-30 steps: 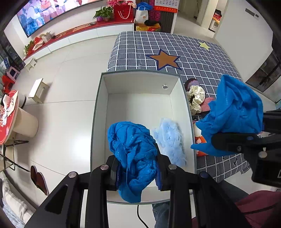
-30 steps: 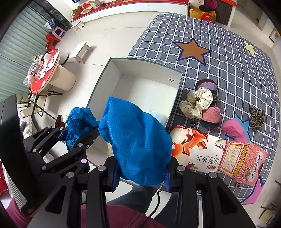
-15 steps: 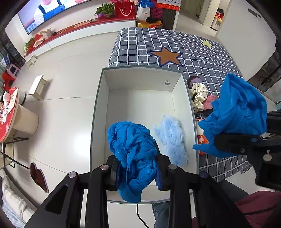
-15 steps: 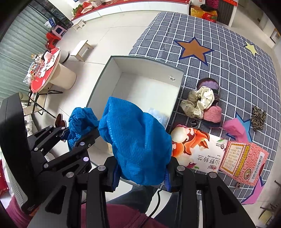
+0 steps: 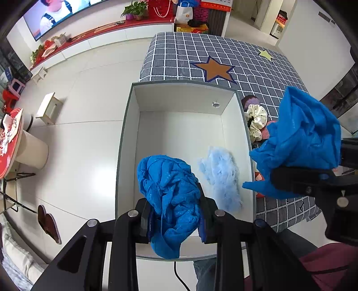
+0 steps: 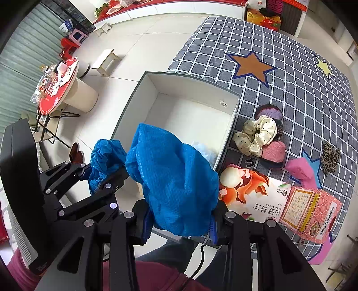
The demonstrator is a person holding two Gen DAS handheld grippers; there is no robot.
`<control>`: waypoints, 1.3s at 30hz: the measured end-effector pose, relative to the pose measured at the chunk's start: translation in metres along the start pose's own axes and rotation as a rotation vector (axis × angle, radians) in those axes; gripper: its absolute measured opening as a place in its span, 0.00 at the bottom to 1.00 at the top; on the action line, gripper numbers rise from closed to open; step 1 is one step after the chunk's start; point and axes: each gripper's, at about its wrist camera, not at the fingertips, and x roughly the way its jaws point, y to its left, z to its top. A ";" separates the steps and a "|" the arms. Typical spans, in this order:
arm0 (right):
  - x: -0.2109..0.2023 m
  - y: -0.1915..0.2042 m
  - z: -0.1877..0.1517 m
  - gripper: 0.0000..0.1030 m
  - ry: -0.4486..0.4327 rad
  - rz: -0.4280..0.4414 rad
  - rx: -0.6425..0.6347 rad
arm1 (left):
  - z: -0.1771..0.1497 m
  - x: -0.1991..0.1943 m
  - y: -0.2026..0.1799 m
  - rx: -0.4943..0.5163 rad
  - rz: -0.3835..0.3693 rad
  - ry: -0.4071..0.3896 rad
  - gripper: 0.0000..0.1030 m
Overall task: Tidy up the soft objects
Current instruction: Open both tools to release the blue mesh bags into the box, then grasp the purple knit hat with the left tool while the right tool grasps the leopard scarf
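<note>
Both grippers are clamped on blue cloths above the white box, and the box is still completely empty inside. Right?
Not quite. The box is not empty: a pale blue fluffy piece already lies on its floor by the right wall, as the left wrist view shows. The rest holds: the left gripper and right gripper each clamp a blue cloth.

Home living room: television point(image 5: 56, 15), rug point(image 5: 223, 58)

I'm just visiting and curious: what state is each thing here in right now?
left gripper: shut on a bunched blue cloth
right gripper: shut on a second blue cloth
white box: open, no lid on it
pale blue fluffy piece: lying inside the box
cream scrunchie: loose on the mat
</note>
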 end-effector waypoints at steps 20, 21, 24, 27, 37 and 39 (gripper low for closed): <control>0.007 0.011 0.017 0.50 -0.008 0.025 -0.028 | -0.003 0.004 0.005 -0.012 -0.012 0.008 0.62; 0.006 0.010 0.018 0.64 -0.010 0.034 -0.021 | -0.003 0.003 0.006 -0.014 -0.032 0.003 0.66; 0.001 0.004 0.019 0.84 -0.037 0.051 0.006 | -0.002 -0.008 0.007 -0.028 -0.101 -0.043 0.89; -0.004 -0.008 0.019 0.84 -0.043 0.043 0.038 | 0.003 -0.017 0.009 -0.049 -0.152 -0.083 1.00; -0.028 -0.075 0.004 0.84 -0.069 0.056 0.224 | 0.039 -0.010 -0.001 -0.075 -0.203 -0.045 1.00; -0.037 -0.094 0.002 0.84 -0.080 0.059 0.270 | 0.049 -0.009 -0.009 -0.060 -0.211 -0.038 1.00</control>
